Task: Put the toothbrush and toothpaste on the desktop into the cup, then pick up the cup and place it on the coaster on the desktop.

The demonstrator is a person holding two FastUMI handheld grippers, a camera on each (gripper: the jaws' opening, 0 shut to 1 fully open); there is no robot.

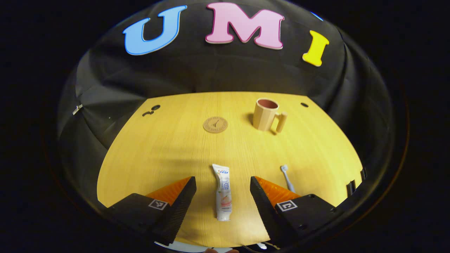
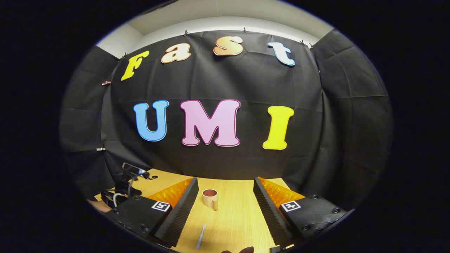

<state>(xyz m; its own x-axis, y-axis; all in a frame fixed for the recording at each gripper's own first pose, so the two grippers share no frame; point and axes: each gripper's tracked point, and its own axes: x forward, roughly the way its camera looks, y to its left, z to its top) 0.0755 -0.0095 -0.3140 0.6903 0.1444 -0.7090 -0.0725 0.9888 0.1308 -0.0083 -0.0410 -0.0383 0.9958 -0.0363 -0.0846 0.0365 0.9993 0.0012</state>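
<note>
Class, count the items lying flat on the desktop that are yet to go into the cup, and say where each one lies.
2. The toothpaste lies between the left gripper's open fingers; the toothbrush lies just right of it, nearer than the cup.

We see the left gripper (image 1: 222, 196) low over the near edge of the wooden surface (image 1: 158, 147), its jaws spread wide. Between them lies the toothpaste (image 1: 223, 193) — flat on the surface, lengthwise toward the far edge, touched by neither jaw. Just beside the right jaw lies the toothbrush (image 1: 286, 175), bristle end pointing away. Farther back, the round coaster (image 1: 215, 124) sits near the middle — the cup (image 1: 266, 115) stands upright to its right, well apart, handle to the right.
</note>
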